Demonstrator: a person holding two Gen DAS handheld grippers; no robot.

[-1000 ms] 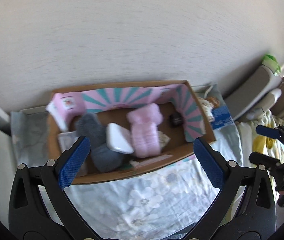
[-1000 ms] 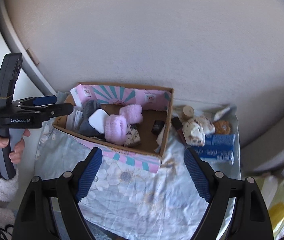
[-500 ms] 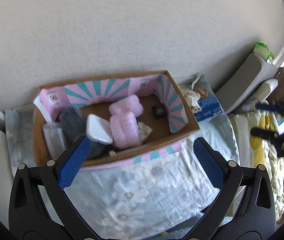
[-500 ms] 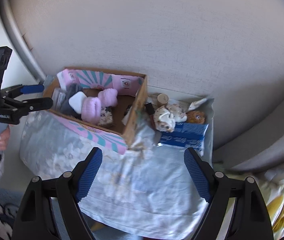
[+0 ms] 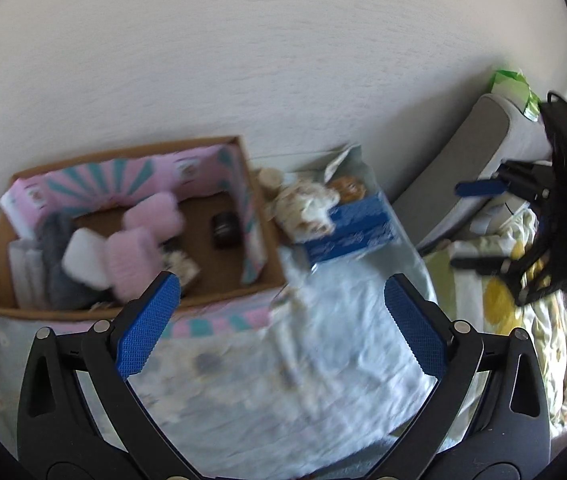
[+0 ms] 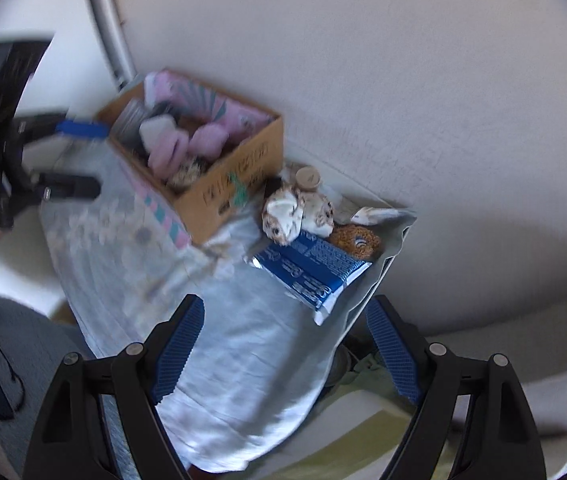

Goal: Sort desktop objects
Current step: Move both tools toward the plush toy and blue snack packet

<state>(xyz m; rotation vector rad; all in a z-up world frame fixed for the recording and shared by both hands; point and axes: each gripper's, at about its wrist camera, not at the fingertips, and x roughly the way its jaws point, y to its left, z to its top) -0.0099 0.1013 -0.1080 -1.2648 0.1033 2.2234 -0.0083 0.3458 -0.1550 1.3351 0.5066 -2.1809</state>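
A cardboard box (image 5: 267,240) (image 6: 239,184) with a pink and teal lining stands on a floral cloth (image 5: 303,340) (image 6: 243,320) against the wall. Inside lie pink fluffy items (image 5: 131,256), a white pad (image 5: 83,258), grey fabric (image 5: 57,236) and a small dark object (image 5: 225,230). Right of the box lie a patterned cloth bundle (image 5: 303,208) (image 6: 295,212), a blue packet (image 5: 347,232) (image 6: 311,268), a brown ring (image 6: 355,240) and a small round lid (image 6: 308,178). My left gripper (image 5: 283,316) is open and empty above the cloth. My right gripper (image 6: 283,344) is open and empty, back from the blue packet.
A plain wall (image 5: 243,60) rises behind the table. A grey chair back (image 5: 471,160) with a green bag (image 5: 515,84) stands at the right, beside yellow-patterned bedding (image 5: 523,320). The table's near edge drops off under the cloth.
Both views have swung to the right and blurred. The box has shifted left in both views, and the items beside it now sit nearer the middle. Both grippers stay open.
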